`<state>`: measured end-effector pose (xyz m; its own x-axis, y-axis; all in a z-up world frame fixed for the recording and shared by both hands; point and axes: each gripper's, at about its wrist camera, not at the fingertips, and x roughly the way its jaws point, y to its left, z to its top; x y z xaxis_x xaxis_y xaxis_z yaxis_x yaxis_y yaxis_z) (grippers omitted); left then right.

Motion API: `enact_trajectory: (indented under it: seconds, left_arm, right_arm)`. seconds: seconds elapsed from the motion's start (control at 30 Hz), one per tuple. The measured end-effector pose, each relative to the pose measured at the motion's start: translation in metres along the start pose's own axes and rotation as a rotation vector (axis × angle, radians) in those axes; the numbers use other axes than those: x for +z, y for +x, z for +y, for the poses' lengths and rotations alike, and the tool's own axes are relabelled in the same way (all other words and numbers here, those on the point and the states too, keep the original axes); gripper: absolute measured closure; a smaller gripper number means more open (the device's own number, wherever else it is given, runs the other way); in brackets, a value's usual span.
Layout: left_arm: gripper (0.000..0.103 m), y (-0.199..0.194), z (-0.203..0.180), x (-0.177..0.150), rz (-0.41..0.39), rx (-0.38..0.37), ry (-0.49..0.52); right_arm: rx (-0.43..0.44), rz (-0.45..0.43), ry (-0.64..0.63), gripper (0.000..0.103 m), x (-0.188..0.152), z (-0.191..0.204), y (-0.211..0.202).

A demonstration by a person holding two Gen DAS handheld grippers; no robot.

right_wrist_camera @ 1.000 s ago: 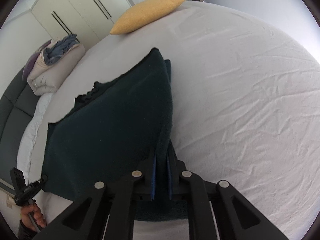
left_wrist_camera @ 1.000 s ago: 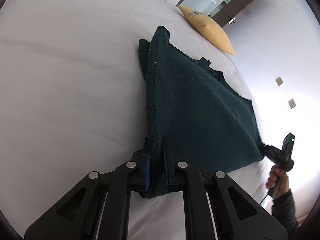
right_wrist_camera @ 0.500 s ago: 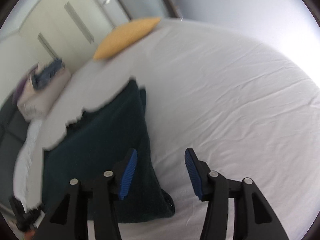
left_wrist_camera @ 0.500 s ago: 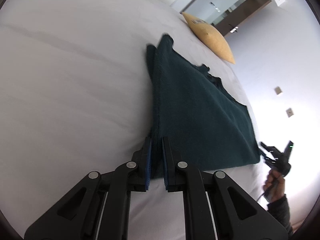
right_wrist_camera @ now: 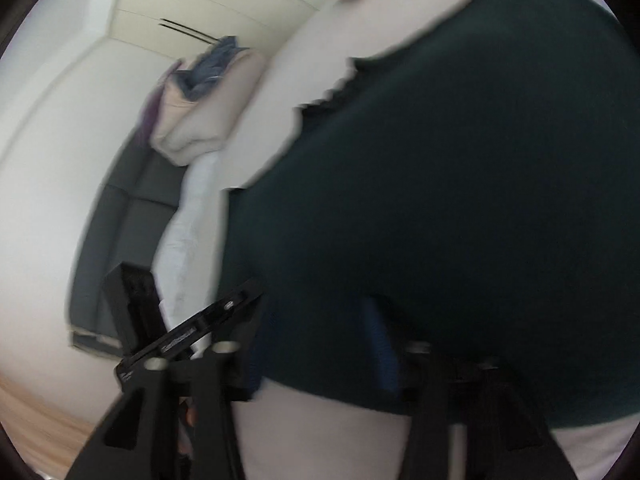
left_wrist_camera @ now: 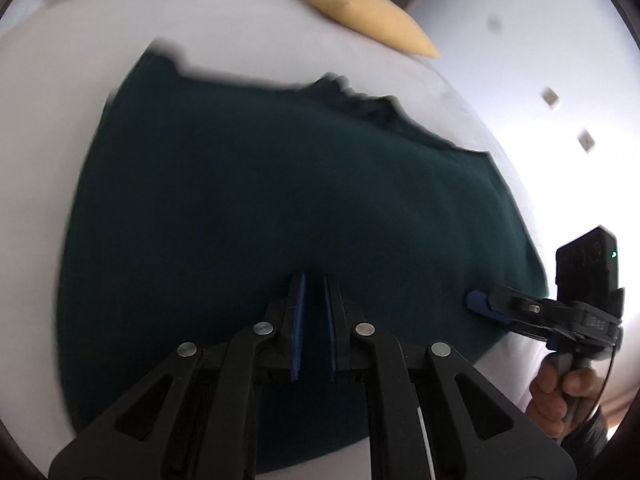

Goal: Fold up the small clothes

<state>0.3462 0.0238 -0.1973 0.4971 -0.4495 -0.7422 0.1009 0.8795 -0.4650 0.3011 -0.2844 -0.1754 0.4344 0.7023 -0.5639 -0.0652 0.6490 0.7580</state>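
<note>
Both grippers sit at the near edge of the dark green garment (left_wrist_camera: 280,208), which lies spread flat on the white bed (left_wrist_camera: 80,60).

My left gripper (left_wrist_camera: 314,328) is clenched, pads nearly together over the cloth; I cannot tell whether any fabric is pinched. My right gripper (right_wrist_camera: 316,344) has wide jaws that are closing, the blurred hem lying between its blue pads (right_wrist_camera: 378,332). A yellow pillow (left_wrist_camera: 360,12) rests at the bed's far side.
</note>
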Motion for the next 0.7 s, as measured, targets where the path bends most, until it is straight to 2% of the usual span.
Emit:
enact_trajectory:
  seconds: [0.03,0.13,0.3,0.37,0.4,0.43,0.47,0.53,0.63,0.7]
  left_arm:
    - [0.094,-0.006,0.011,-0.006,-0.024,-0.027,-0.03]
    - [0.095,-0.019,0.03,-0.019,-0.03,-0.037,-0.065]
    - [0.095,-0.041,0.054,-0.033,-0.05,-0.039,-0.116]
    - [0.095,-0.051,0.062,-0.043,-0.06,-0.047,-0.142]
    - [0.095,-0.058,0.065,-0.047,-0.067,-0.046,-0.154]
    - [0.095,-0.064,0.069,-0.051,-0.069,-0.046,-0.174]
    - [0.095,-0.07,0.07,-0.054,-0.074,-0.045,-0.196]
    - [0.095,-0.083,0.071,-0.056,-0.096,-0.029,-0.225]
    - [0.095,-0.099,0.054,-0.041,-0.17,-0.052,-0.206]
    - [0.095,-0.099,0.039,-0.022,-0.182,-0.097,-0.176]
  right_arm:
    - [0.01,-0.011,0.02,0.089,0.001,-0.008,-0.005]
    - [-0.015,-0.116,0.109,0.102,0.006,-0.045,-0.044]
    - [-0.112,-0.339,0.249,0.103,0.0,-0.104,-0.134]
    - [-0.12,-0.415,0.314,0.102,-0.004,-0.12,-0.163]
    - [-0.166,-0.447,0.328,0.092,-0.006,-0.12,-0.177]
    - [-0.198,-0.466,0.318,0.076,-0.002,-0.116,-0.184]
    - [-0.205,-0.491,0.294,0.072,-0.002,-0.105,-0.191]
    - [-0.154,-0.495,0.244,0.065,0.002,-0.084,-0.19]
    - [-0.064,-0.411,0.115,0.05,0.023,-0.032,-0.147]
    - [0.0,-0.34,0.067,0.05,0.035,-0.004,-0.106]
